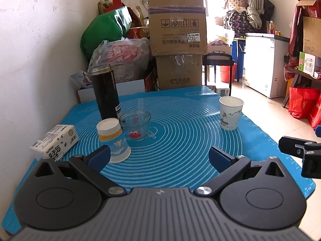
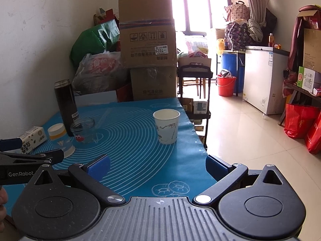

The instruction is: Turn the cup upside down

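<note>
Cup-flipping here concerns the white paper cup (image 2: 166,126) standing mouth up near the right edge of the blue silicone mat (image 1: 180,132), well apart from everything else on it; it looks empty, though the bottom is hidden.

Taken left to right, the mat carries a small milk carton (image 1: 55,143), then an orange-banded paper cup (image 1: 113,140) already resting on its rim, a tall dark flask (image 1: 105,92) behind it, and a clear glass mug (image 1: 137,125) with a red cartoon face touching or just beside both. The left tongs (image 1: 159,157) hover low with jaws spread wide and nothing between them; one blue pad sits right against the inverted cup in that view, so a careless sideways move could knock it into the mug. The right tongs (image 2: 157,165) are equally wide open and empty, pointed roughly toward the upright cup but not yet near it.

My judgement of the risks: thin paper walls buckle under a hard squeeze, and a light cup may slip from the pads during rotation. Because it stands so close to the mat's edge, a clumsy approach or a release off-centre could send it onto the tiled floor (image 2: 250,140).

Beyond the table are stacked cardboard boxes (image 1: 177,34), bulging plastic bags, a white chest freezer (image 2: 264,80), a red bucket (image 2: 225,85) and a bright window.
</note>
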Tool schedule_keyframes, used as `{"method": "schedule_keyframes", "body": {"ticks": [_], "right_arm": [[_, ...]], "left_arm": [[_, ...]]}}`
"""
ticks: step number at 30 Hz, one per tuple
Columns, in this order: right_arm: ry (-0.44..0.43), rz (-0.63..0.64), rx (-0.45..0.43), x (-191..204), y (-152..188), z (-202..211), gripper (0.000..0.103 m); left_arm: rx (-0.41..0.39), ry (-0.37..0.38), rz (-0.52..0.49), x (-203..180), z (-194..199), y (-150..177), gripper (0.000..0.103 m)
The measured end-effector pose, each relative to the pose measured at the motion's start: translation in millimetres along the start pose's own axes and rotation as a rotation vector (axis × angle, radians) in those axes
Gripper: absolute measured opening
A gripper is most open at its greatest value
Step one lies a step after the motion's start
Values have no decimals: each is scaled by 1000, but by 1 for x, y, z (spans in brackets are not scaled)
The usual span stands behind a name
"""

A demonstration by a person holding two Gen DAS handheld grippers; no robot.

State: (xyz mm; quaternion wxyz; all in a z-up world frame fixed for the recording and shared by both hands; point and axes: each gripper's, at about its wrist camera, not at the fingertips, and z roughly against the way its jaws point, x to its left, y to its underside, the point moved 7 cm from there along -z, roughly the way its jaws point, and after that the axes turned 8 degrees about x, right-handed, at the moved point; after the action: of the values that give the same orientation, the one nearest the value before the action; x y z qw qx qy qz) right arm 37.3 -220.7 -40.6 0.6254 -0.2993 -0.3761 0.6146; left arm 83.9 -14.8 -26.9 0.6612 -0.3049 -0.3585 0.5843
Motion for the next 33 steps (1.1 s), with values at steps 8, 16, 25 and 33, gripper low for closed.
{"method": "schedule_keyframes", "body": {"ticks": [8,16,25,33], "right_arm": [[51,18,-12,-25,-21,-26,102],[96,20,7,-60,-36,-68,99],[126,16,38,-89,-36,-108,99],[133,9,62,-104,-28,-131,98]], "left_arm": [[12,60,-18,-29,-44,-31,103],[1,141,-85,-78,-98,-59,103],[39,221,-115,-119,-167,-62,102],[39,250,-126,-141,-203,-64,102]]}}
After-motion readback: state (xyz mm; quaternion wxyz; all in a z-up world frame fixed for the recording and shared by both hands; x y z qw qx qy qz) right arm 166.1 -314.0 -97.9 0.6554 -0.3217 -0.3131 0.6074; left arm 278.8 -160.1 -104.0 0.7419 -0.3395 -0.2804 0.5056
